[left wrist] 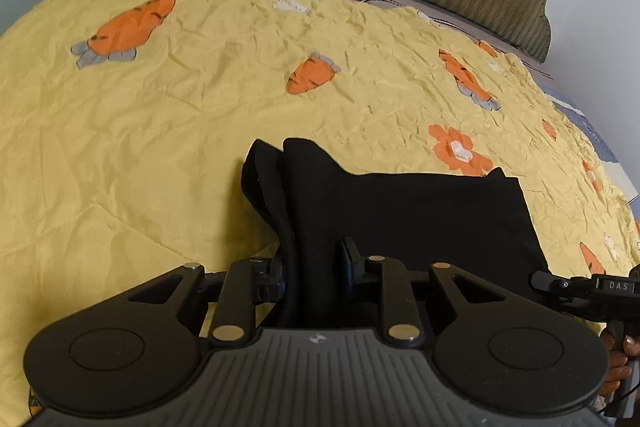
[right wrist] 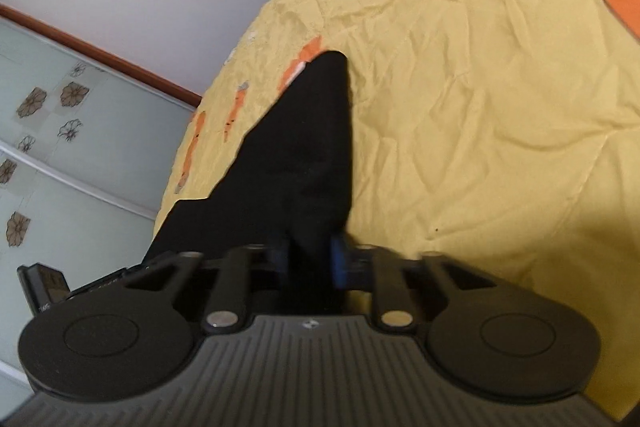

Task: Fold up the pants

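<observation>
Both-handed now: left gripper (left wrist: 316, 267) and right gripper (right wrist: 310, 255) each pinch a near edge of the black pants (left wrist: 400, 215), folded on the yellow bedspread (left wrist: 160, 147), likely so the next fold lifts evenly.

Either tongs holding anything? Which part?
Both hold the black pants: left tongs pinch a bunched edge, right tongs a nearby fold. Waist or hem: cannot tell.

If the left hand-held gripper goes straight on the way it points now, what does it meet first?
The black pants already pinched in the left hand-held gripper; past their folded edge, probably the yellow carrot-print bedspread, though depth is unclear.
</observation>
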